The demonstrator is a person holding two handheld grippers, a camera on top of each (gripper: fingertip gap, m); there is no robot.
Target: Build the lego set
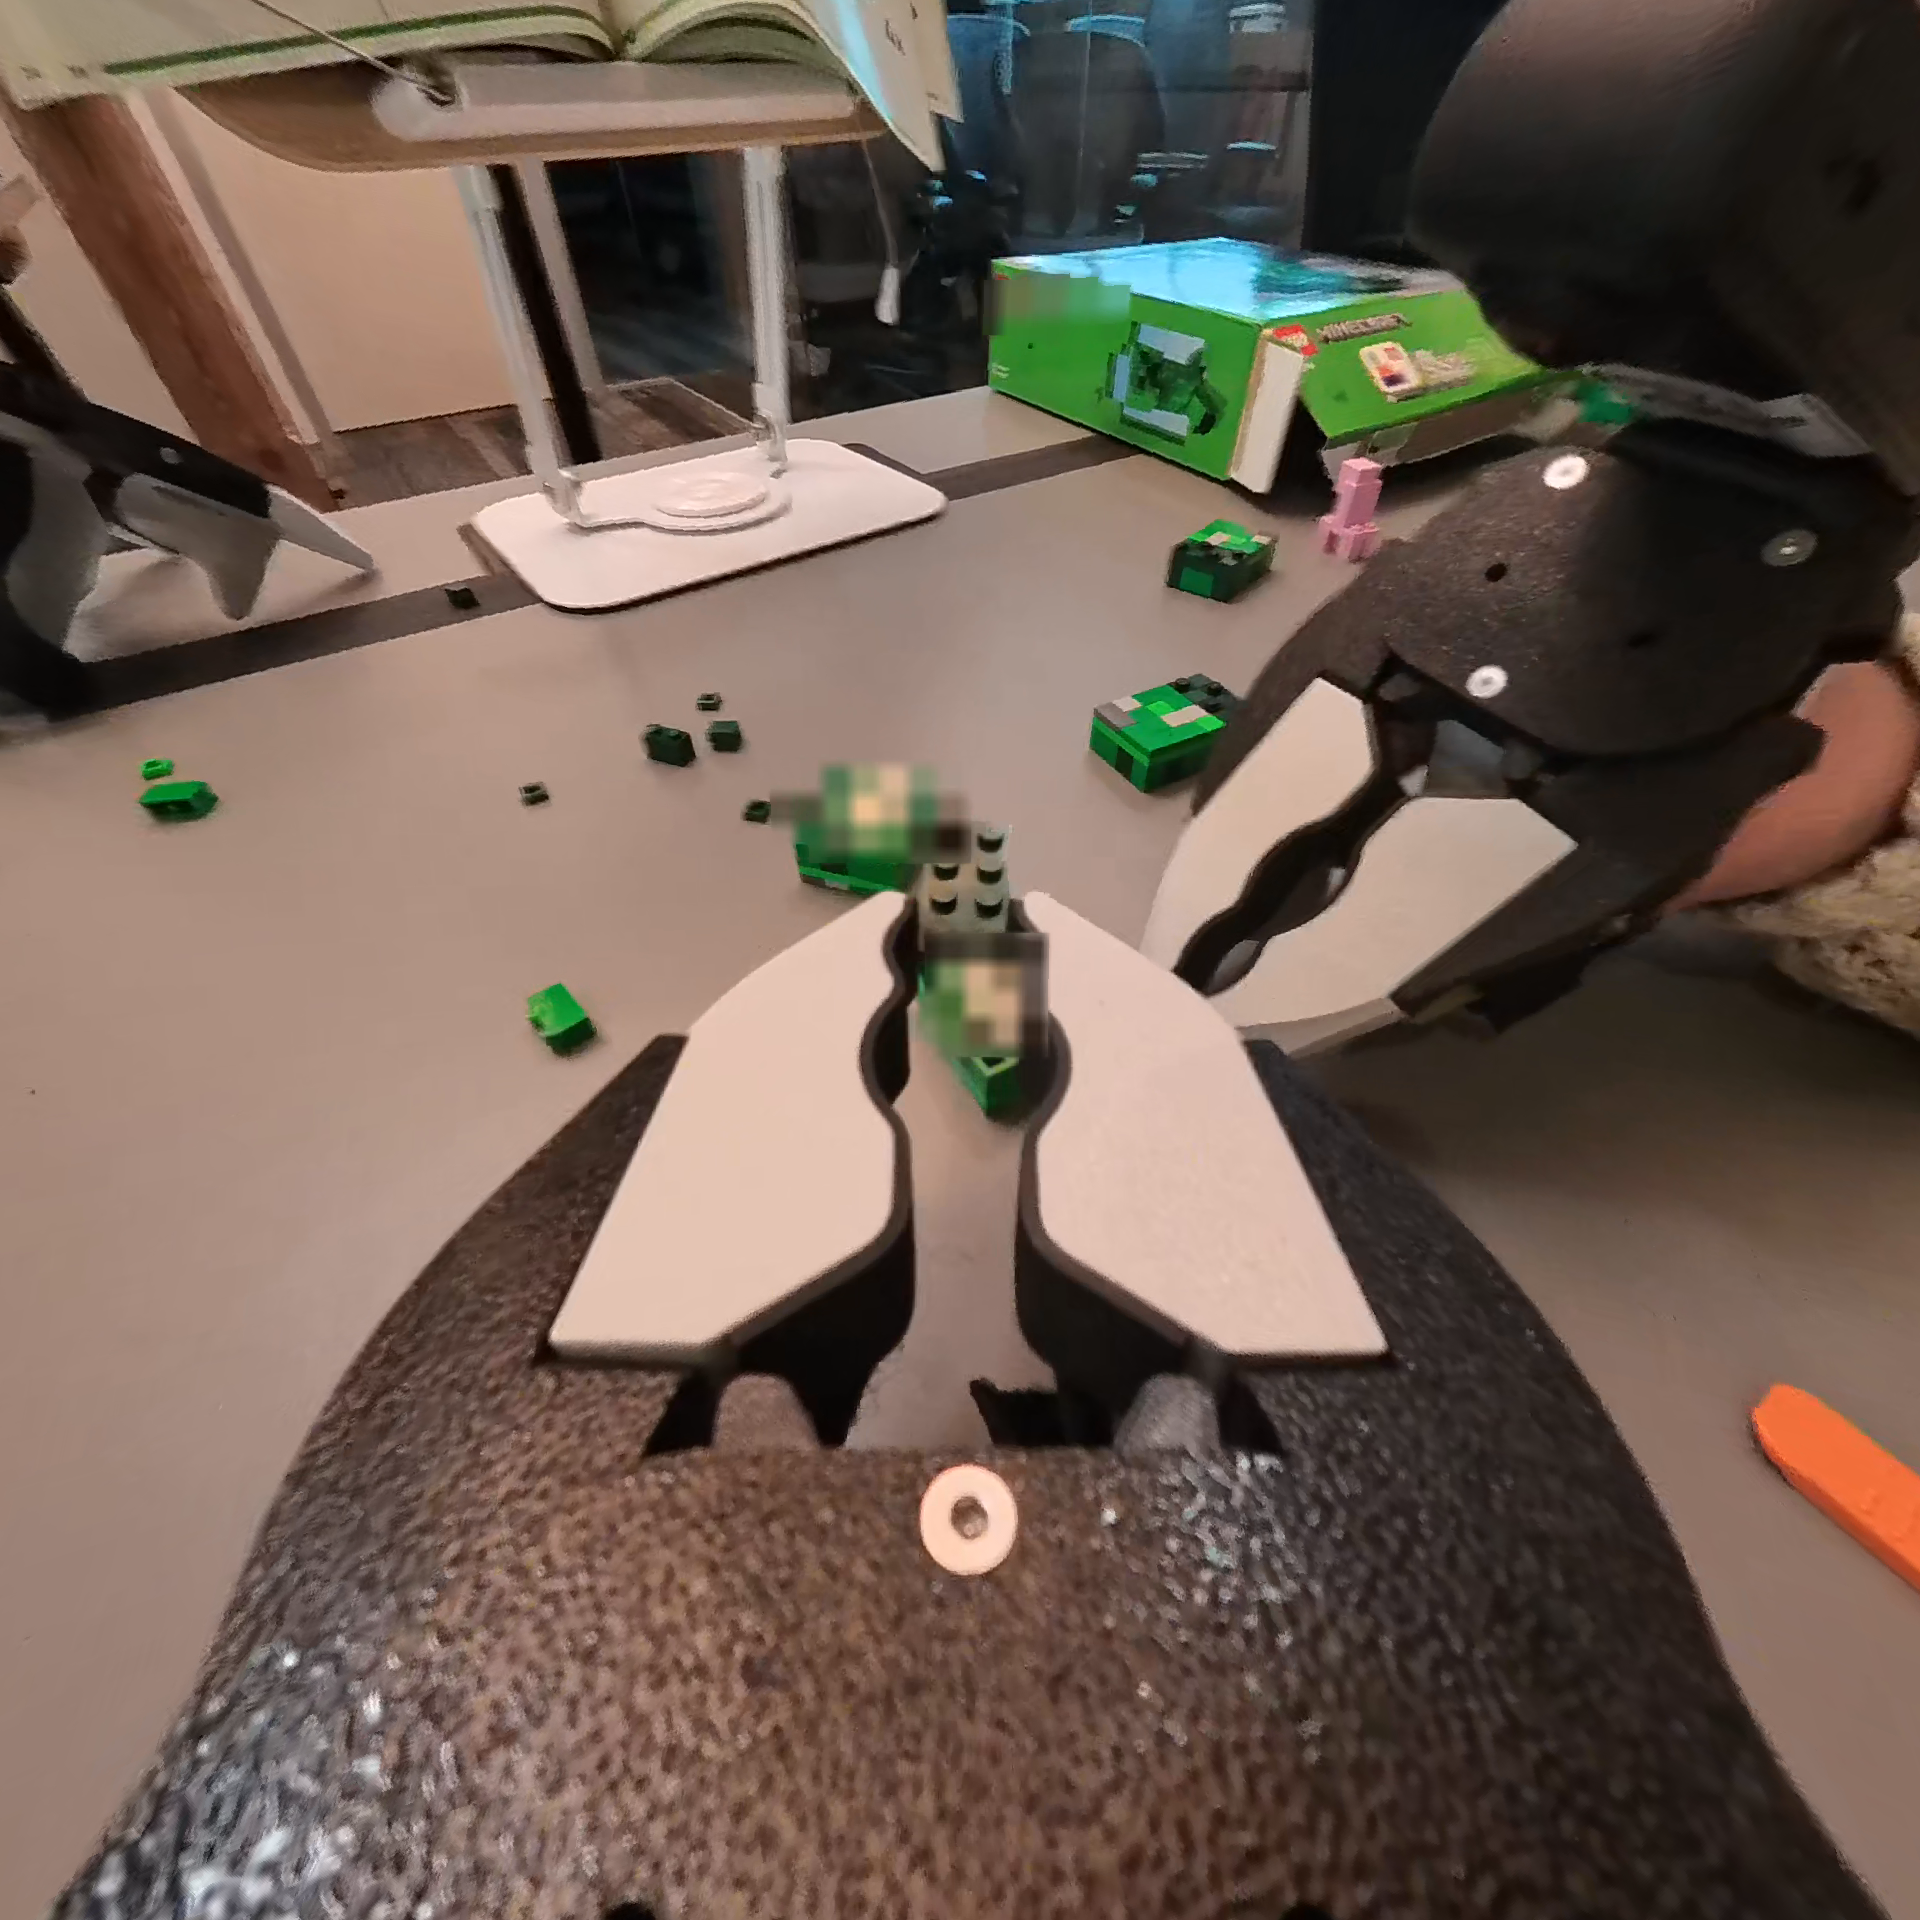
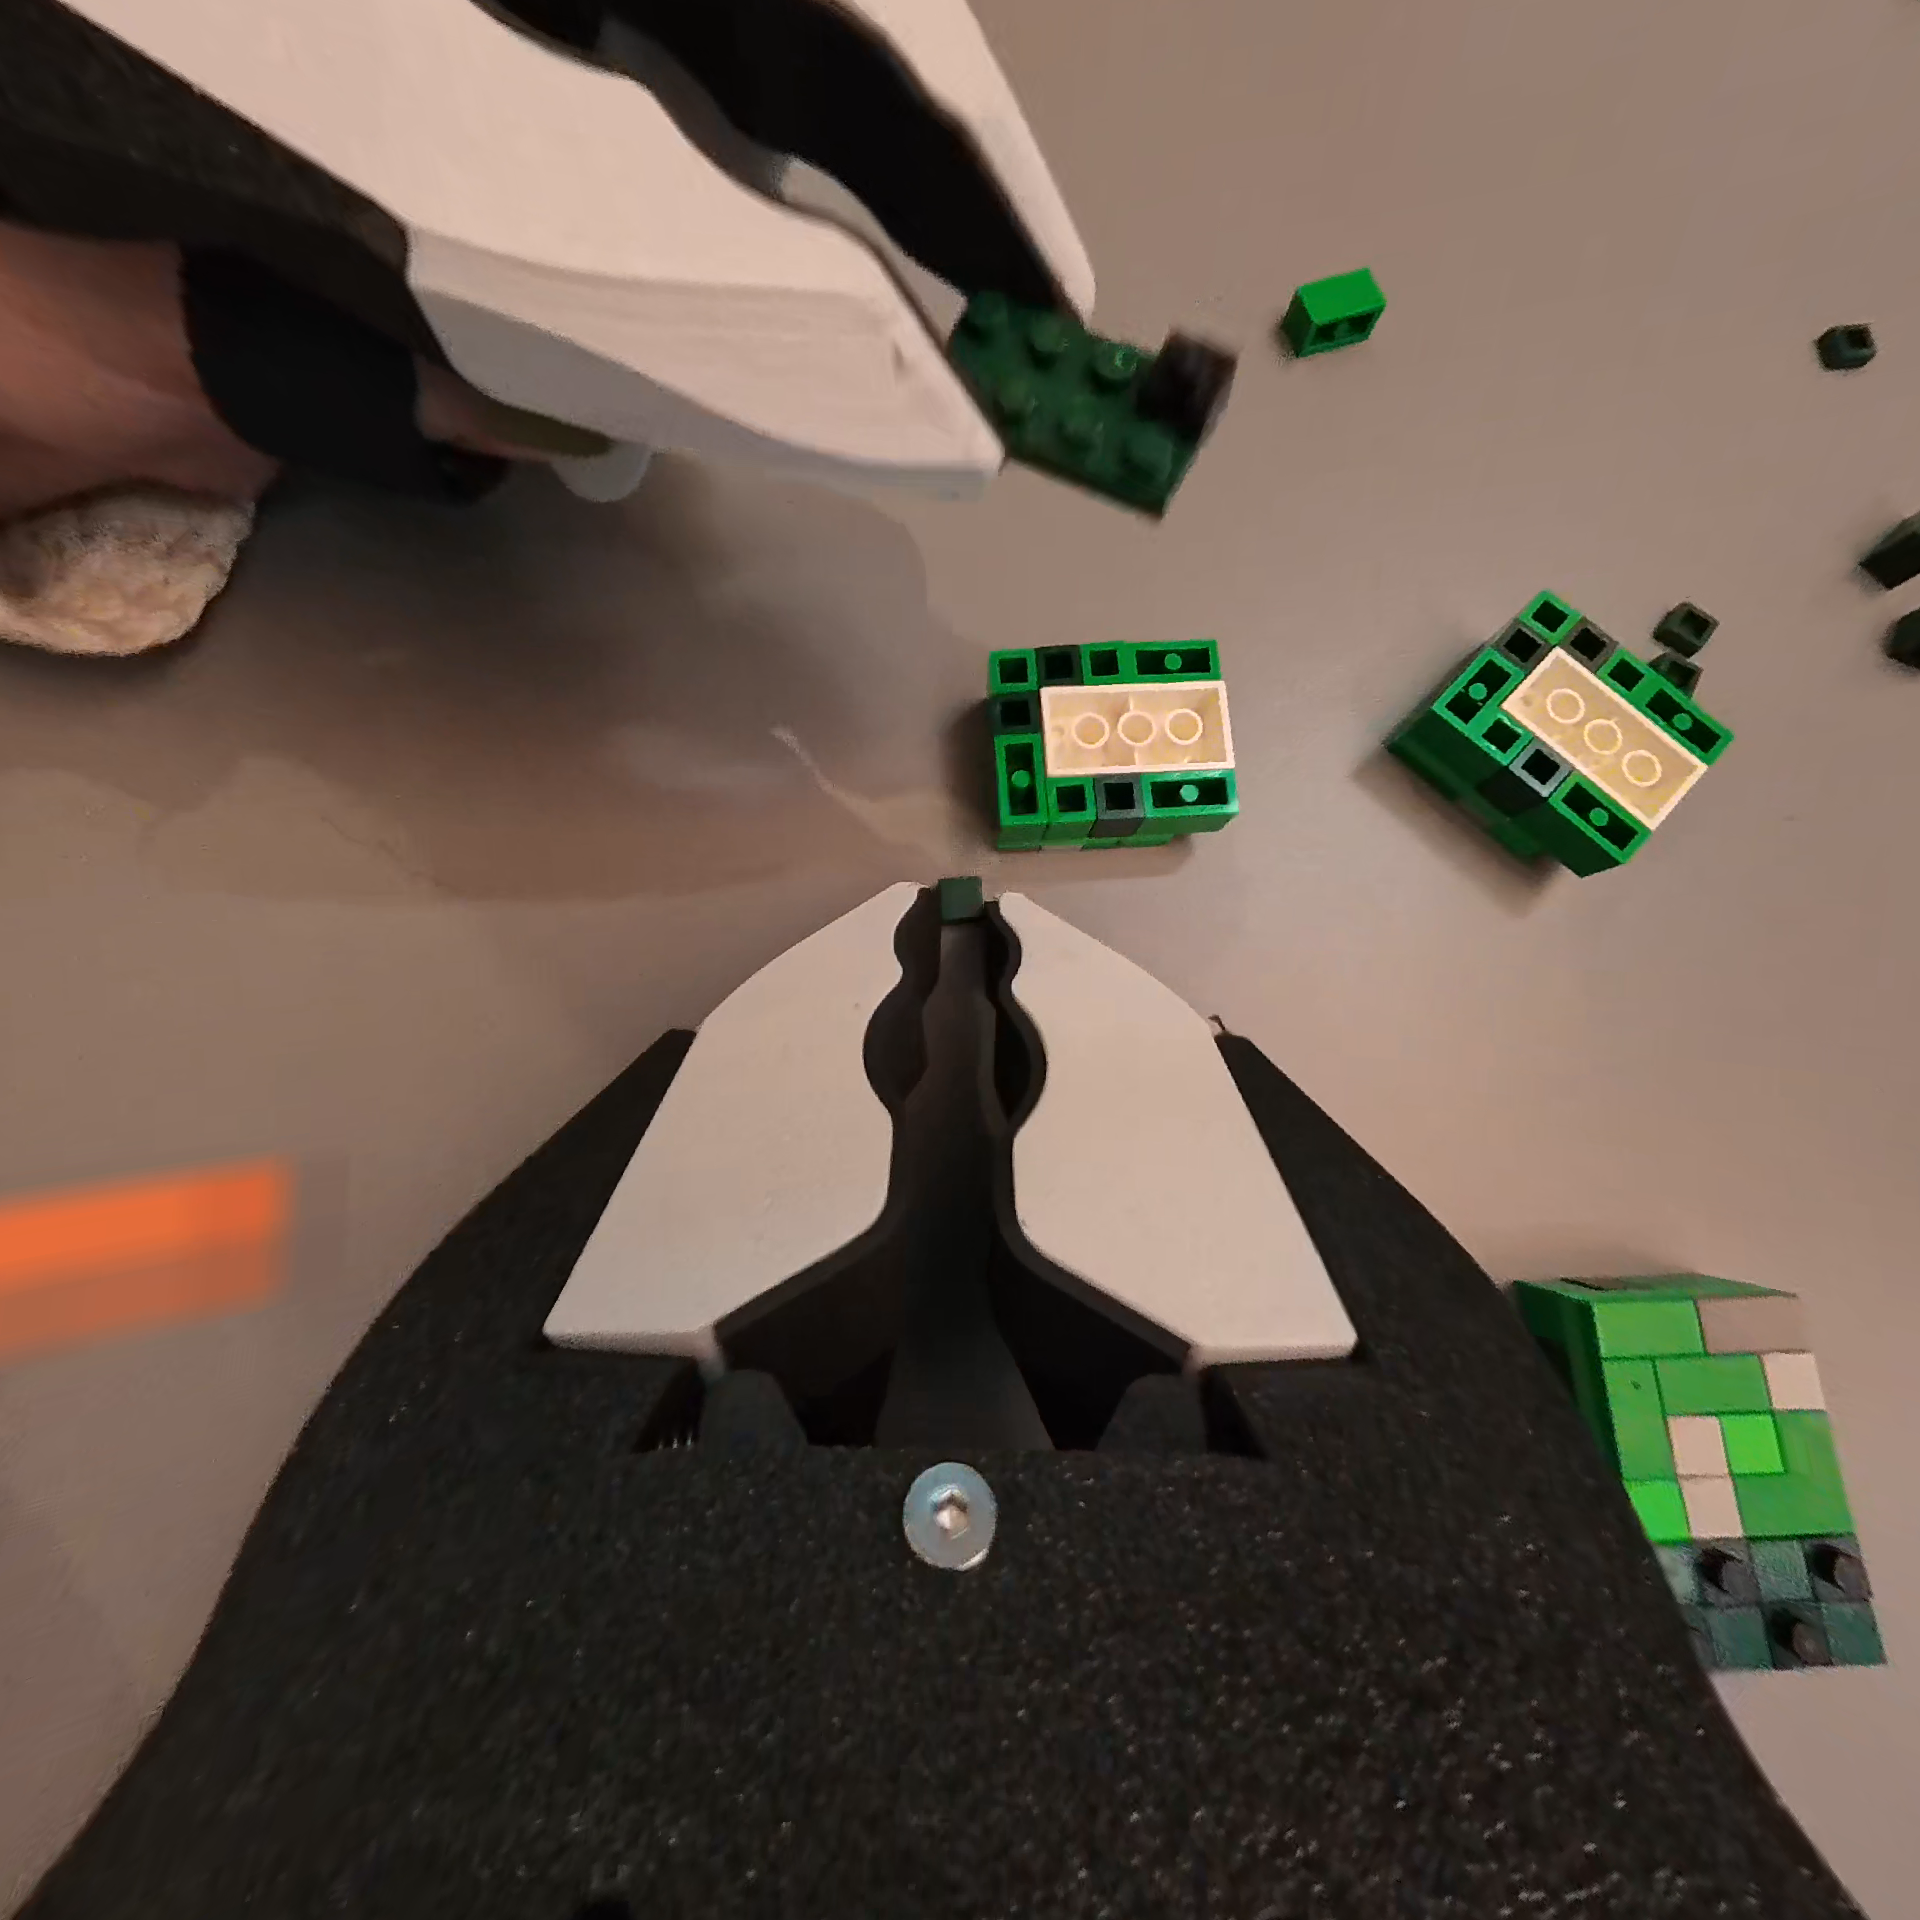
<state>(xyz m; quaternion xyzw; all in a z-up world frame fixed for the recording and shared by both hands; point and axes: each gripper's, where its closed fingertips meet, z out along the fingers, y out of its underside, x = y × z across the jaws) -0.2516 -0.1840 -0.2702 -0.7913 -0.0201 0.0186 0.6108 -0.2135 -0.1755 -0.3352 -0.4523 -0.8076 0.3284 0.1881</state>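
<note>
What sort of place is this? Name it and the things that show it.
Probably an office or meeting room: a grey table holds a book on a clear reading stand, with glass partitions and office chairs behind. Loose green bricks and the set's box lie about.

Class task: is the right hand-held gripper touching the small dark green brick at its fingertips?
Touching. The right wrist view shows the right hand-held gripper pinching the small dark green brick between both fingertips, no gap on either side.
</note>
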